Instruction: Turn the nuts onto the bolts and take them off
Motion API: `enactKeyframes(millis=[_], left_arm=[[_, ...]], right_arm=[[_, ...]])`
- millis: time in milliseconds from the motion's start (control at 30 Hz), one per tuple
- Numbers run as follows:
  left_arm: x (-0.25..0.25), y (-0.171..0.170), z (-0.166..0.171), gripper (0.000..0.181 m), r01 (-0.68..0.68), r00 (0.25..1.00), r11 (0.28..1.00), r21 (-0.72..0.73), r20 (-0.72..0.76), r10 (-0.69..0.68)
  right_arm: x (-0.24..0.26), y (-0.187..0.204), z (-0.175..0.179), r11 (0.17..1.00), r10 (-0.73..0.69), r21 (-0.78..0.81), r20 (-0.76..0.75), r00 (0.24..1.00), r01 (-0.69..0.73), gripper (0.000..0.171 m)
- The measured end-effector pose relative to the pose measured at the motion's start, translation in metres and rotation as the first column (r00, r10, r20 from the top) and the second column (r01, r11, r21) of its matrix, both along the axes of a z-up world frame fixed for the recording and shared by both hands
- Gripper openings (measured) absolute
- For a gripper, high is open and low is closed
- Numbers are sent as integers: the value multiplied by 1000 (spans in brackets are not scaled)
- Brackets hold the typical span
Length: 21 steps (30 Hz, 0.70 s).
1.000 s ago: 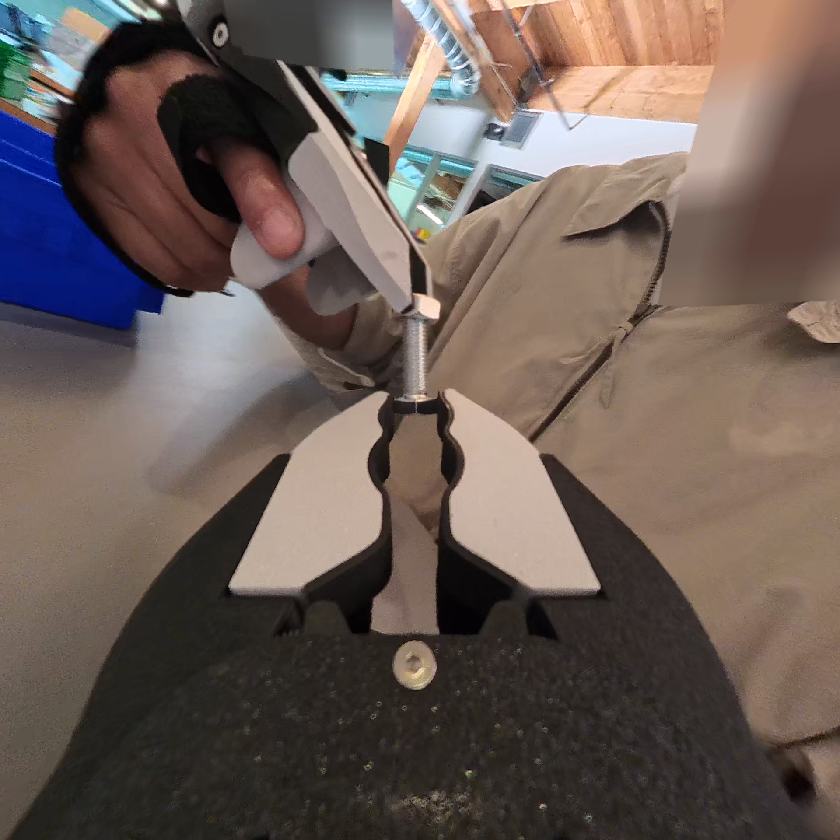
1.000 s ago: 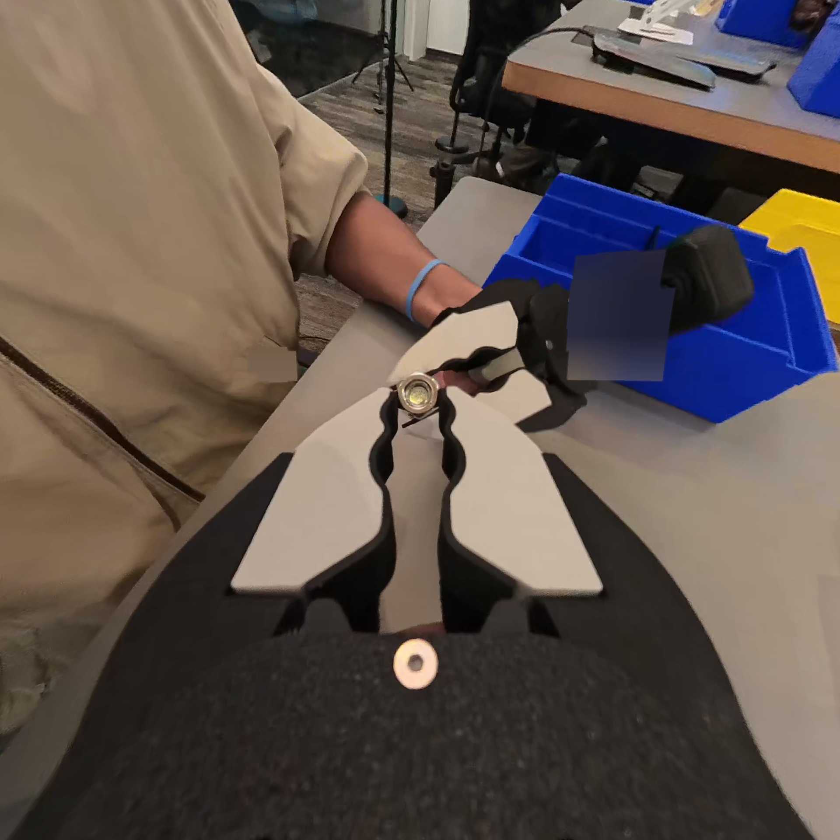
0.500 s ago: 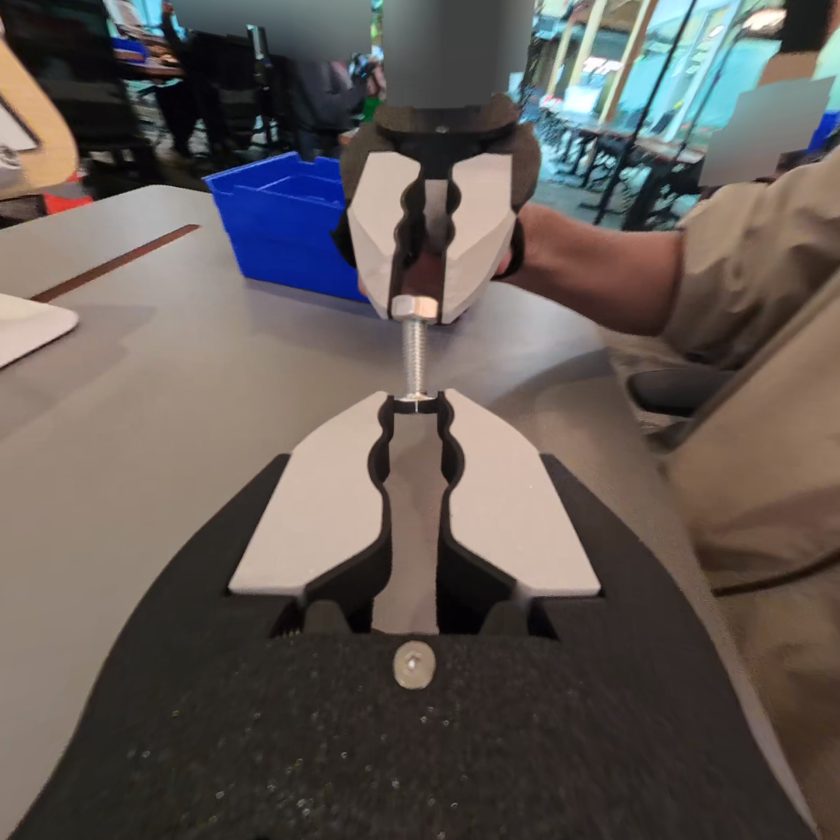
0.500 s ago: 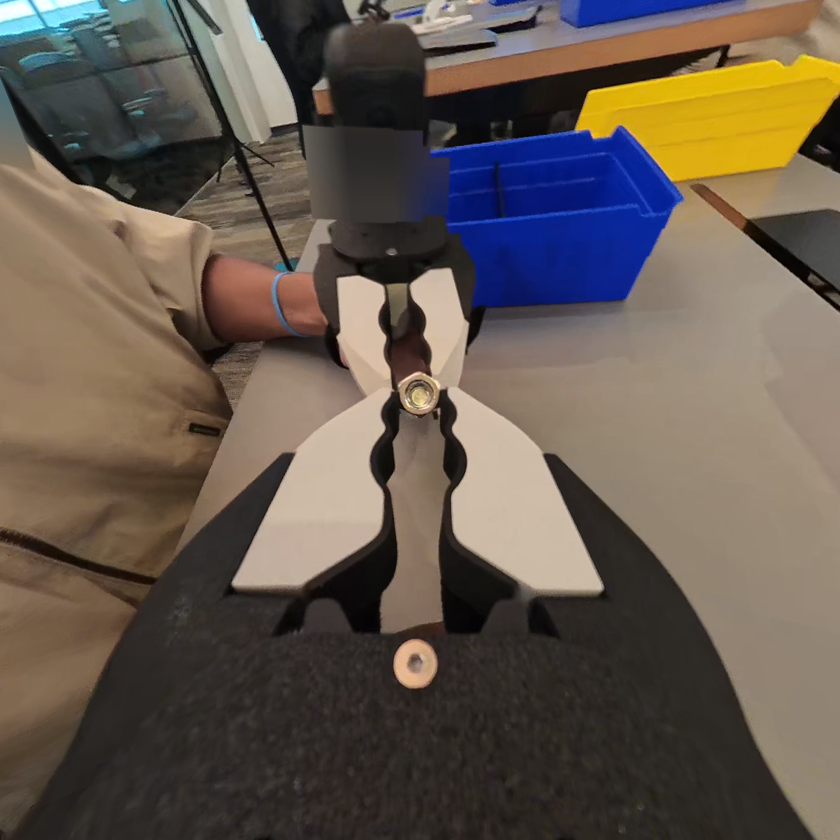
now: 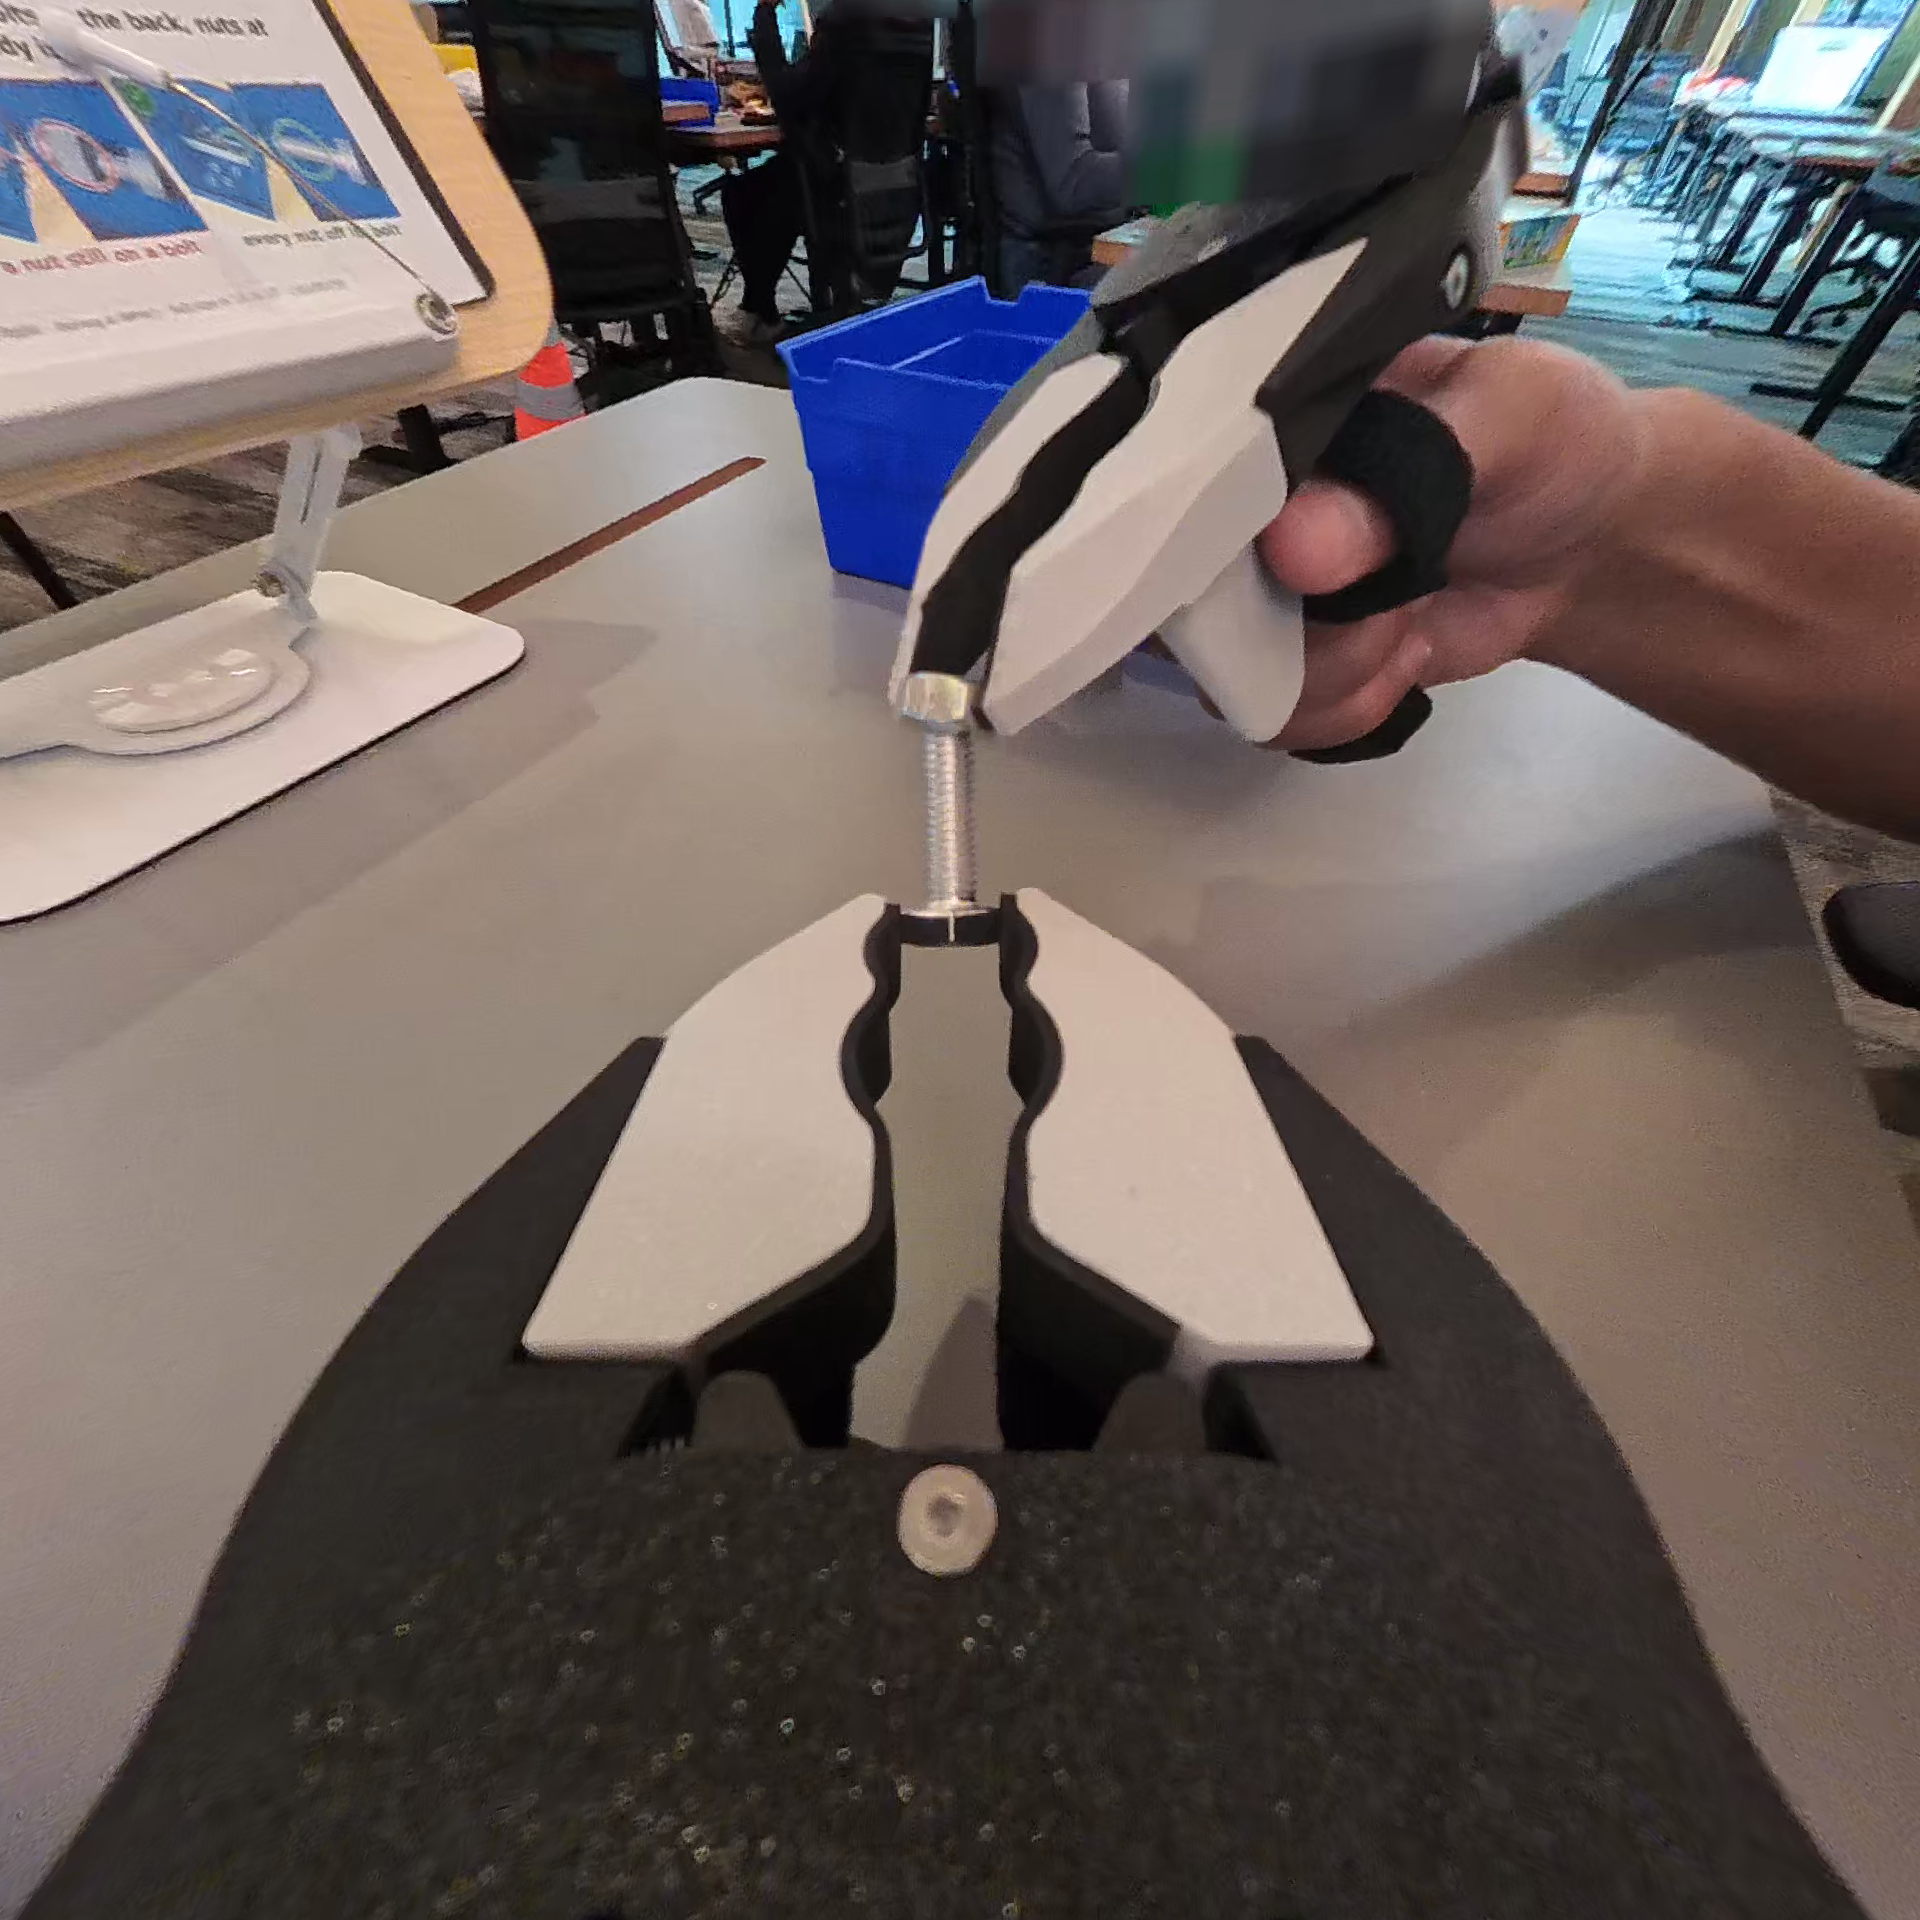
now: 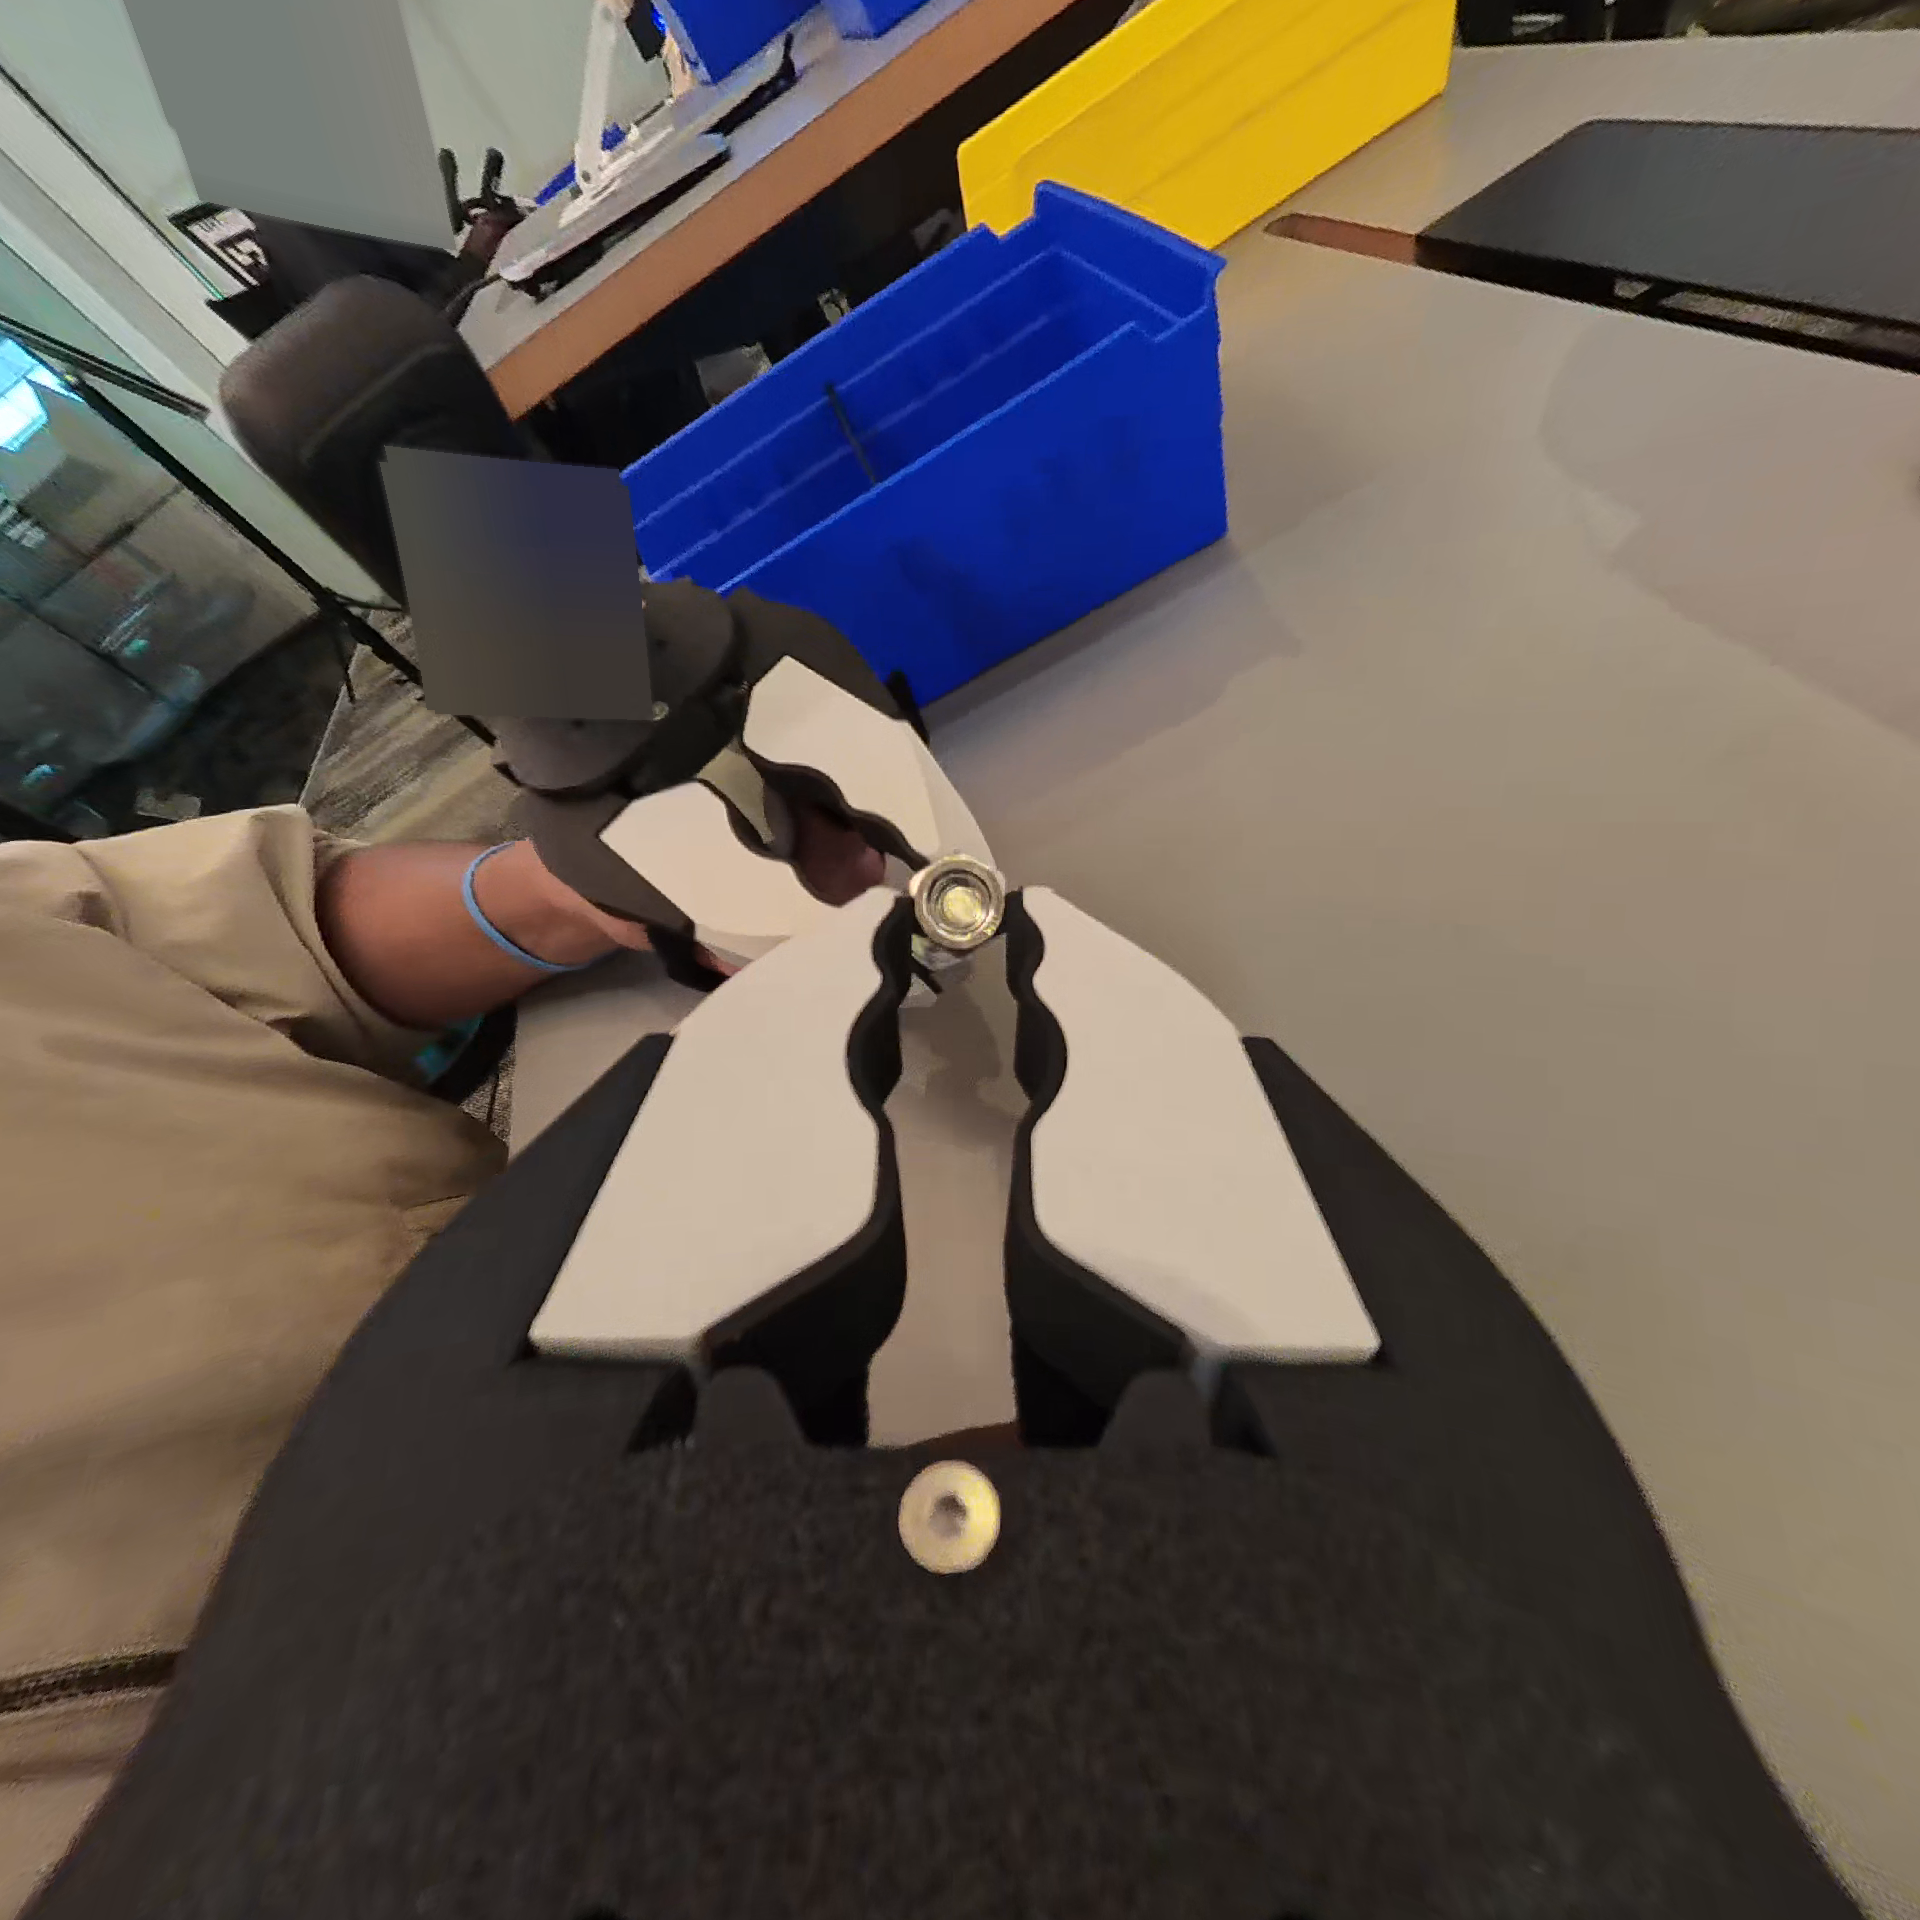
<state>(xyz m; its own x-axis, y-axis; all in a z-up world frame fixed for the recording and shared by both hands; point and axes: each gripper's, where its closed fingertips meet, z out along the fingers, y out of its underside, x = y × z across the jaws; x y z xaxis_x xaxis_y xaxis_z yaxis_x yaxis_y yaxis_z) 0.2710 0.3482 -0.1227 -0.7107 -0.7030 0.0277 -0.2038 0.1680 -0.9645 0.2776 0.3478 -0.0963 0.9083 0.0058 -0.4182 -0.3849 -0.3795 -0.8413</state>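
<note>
A silver bolt (image 5: 953, 821) is held in the air between the two grippers, above the grey table (image 5: 520, 935). My left gripper (image 5: 951, 916) is shut on the bolt's head, and the threaded shaft points away from it. My right gripper (image 5: 943, 688) comes in from the upper right of the left wrist view, shut on a hex nut (image 5: 935, 698) at the shaft's far end. In the right wrist view my right gripper (image 6: 956, 920) grips the nut (image 6: 956, 902) end-on, with the bolt's tip showing in its hole. The left gripper (image 6: 914, 871) lies just beyond, to the left.
A blue bin (image 6: 935, 499) stands on the table behind the grippers and also shows in the left wrist view (image 5: 914, 416). A yellow bin (image 6: 1195, 114) stands farther back. A stand with an instruction sheet (image 5: 208, 260) is at the left. A black panel (image 6: 1662, 208) lies at the far right. The person's tan jacket (image 6: 156, 1143) is close. Both grippers' tips are close together, under 4 cm apart.
Both grippers keep their hold on the bolt and nut. In the left wrist view the right gripper has rolled from leaning left, through upright, to leaning right. Both views have swung from the jacket towards the table.
</note>
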Motion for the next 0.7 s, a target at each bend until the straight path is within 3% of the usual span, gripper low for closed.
enactKeyframes(millis=[100, 333, 700], left_arm=[[0, 1, 0, 17, 3, 1000, 1000, 3, 4, -3], [4, 5, -1, 17, -96, 990, 983, 155, 121, 78], [4, 4, 0, 17, -38, 999, 999, -2, 9, 39]], right_arm=[[0, 0, -1, 1000, 3, -14, -13, 1000, -3, 17], [2, 1, -3, 999, -33, -38, -155, 987, 28, 17], [4, 3, -1, 998, -47, -43, -88, 995, 43, 17]])
